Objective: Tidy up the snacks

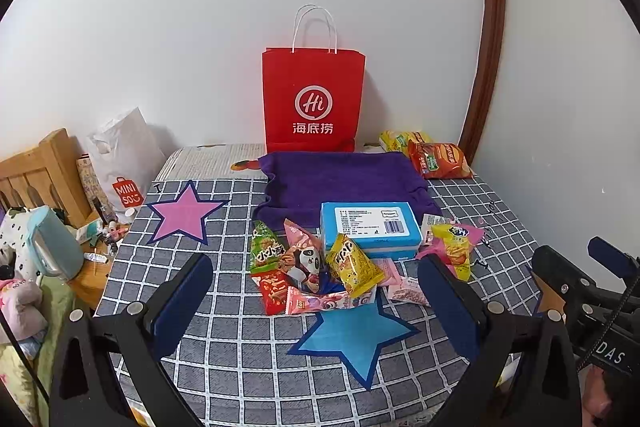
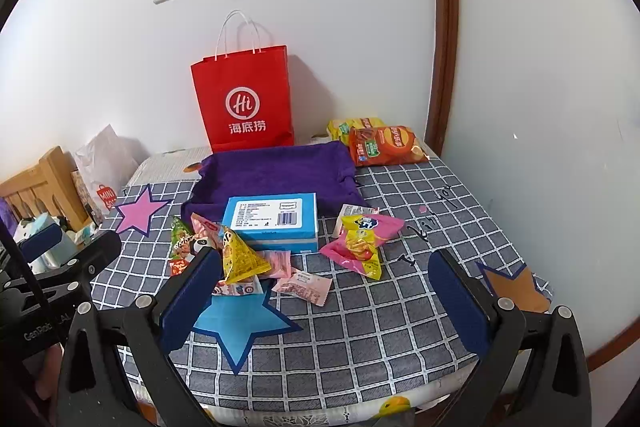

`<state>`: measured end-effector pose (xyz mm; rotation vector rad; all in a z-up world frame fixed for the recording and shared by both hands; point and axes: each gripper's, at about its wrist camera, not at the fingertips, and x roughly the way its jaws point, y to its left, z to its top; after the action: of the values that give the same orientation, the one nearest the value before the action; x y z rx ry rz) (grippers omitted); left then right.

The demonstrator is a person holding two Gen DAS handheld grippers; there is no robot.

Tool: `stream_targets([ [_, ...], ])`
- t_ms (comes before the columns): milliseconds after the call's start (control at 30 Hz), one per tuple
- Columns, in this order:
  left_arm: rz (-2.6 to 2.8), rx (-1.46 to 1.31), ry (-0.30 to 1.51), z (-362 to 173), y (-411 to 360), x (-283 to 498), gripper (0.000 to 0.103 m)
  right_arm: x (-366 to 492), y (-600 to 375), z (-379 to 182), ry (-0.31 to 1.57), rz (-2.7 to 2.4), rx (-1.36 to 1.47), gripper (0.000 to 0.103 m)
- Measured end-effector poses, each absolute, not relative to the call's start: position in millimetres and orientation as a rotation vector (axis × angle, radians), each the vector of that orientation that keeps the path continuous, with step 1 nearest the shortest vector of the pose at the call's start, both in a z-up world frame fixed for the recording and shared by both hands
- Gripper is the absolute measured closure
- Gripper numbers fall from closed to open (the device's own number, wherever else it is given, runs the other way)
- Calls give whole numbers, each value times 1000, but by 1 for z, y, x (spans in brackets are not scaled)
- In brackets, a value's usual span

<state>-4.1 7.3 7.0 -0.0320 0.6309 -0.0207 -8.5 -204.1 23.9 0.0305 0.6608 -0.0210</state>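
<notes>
Nearest, over the front edge of the bed [image 1: 240,359]: left gripper [image 1: 316,303] and right gripper [image 2: 320,303], both with jaws wide apart, holding nothing, hovering short of the snacks.

Just beyond, on the checked cover: a blue star [image 1: 354,333] near the middle front, an orange star [image 2: 518,287] toward the right edge, a pink star [image 1: 185,213] toward the left edge.

On the far points of the blue star, a loose heap: green packet [image 1: 264,247], panda packet [image 1: 306,259], red packet [image 1: 274,291], yellow pyramid bag [image 1: 354,265], pale pink wrappers [image 2: 304,287]. All overlapping, several touching.

Right of the heap, apart from it: yellow-and-pink pouch [image 2: 362,241]. Behind the heap, touching it: blue box [image 1: 370,227], front on the cover, back on the purple towel [image 1: 340,179].

At the far right corner: orange chip bag [image 2: 384,145] over a yellow bag [image 2: 344,127]. At the far edge against the wall: red paper bag [image 1: 314,99], upright.

Likely trouble:
- Closing on the heap risks taking two packets at once, since overlapped.
- Slick, puffed film probably slips or squirts out under a pinch near a corner.
- Squeezing too hard likely crushes chips.
- Dragging one packet probably scatters its neighbours off the star.
- Soft bedding gives way, so flat wrappers may be hard to get under.
- Knocking the paper bag probably topples it.
</notes>
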Motion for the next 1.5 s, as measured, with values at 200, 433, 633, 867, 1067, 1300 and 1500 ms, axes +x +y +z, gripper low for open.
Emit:
stream_targets([
  [200, -21, -22, 627, 7, 5, -5, 0, -7, -206, 25, 661, -18, 40, 1],
  [433, -25, -20, 621, 6, 5, -8, 0, -7, -206, 25, 660, -17, 42, 1],
  [633, -28, -19, 619, 8, 6, -8, 0, -6, -205, 26, 659, -16, 41, 1],
  [867, -28, -17, 617, 8, 5, -8, 0, -7, -202, 27, 655, -13, 36, 1],
  [1067, -28, -20, 615, 9, 6, -9, 0, -9, -200, 27, 651, -11, 33, 1],
  [1300, -28, -19, 617, 9, 6, -8, 0, -9, -198, 28, 652, -11, 30, 1],
  [1500, -28, -19, 615, 9, 6, -9, 0, -10, -197, 28, 648, -8, 27, 1],
])
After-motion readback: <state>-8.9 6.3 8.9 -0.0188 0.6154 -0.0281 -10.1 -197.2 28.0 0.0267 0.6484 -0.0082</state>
